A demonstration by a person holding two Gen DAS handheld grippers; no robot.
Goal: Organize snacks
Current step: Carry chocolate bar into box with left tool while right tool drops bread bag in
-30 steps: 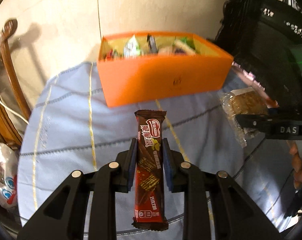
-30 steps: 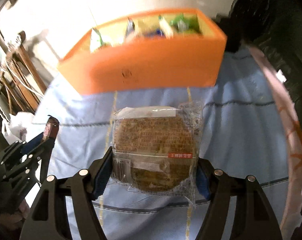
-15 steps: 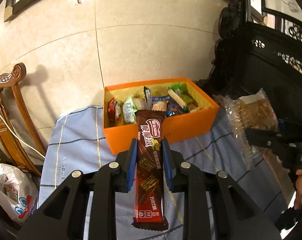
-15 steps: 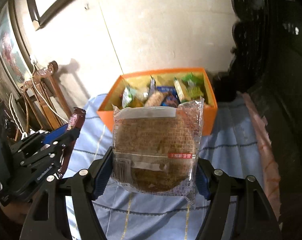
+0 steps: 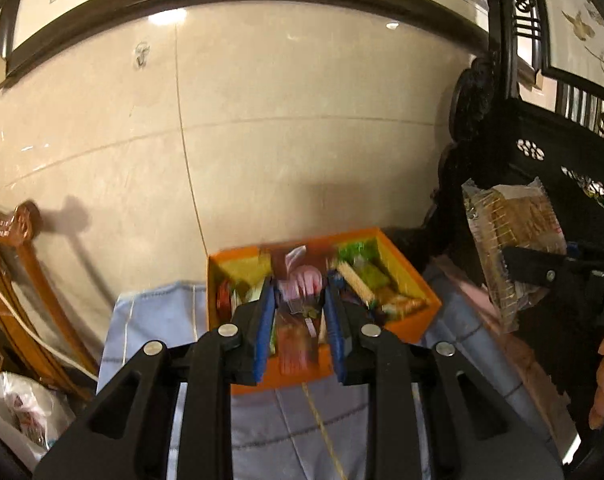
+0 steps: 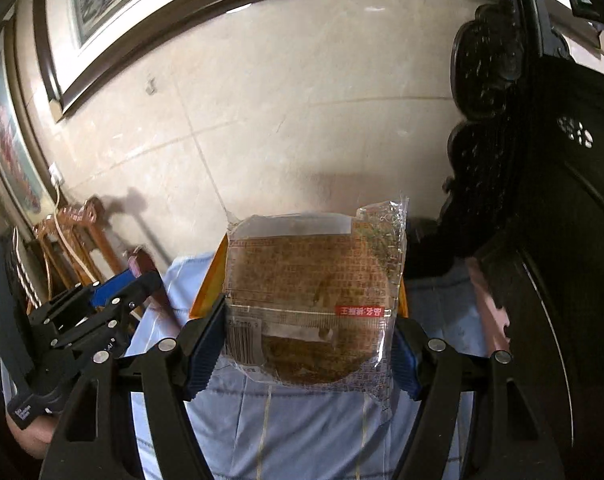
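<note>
My left gripper (image 5: 299,316) hangs above the orange snack box (image 5: 414,322), which holds several wrapped snacks. A blurred brown wafer bar (image 5: 295,332) shows between its blue pads, which stand wider apart than before; whether they still hold it is unclear. My right gripper (image 6: 310,320) is shut on a clear packet with a round brown cake (image 6: 314,292), held high above the table; the packet also shows in the left wrist view (image 5: 510,248). The box edge (image 6: 209,284) peeks out behind the packet. The left gripper (image 6: 121,292) appears at left.
A light blue tablecloth (image 5: 149,340) covers the table. A wooden chair (image 5: 17,280) and a white plastic bag (image 5: 17,404) are at the left. Dark carved furniture (image 5: 542,160) stands at the right. A tiled wall (image 5: 261,120) is behind the box.
Both grippers have risen and moved toward the box. The left pads have spread and the wafer bar between them is now blurred and lower, over the box.
</note>
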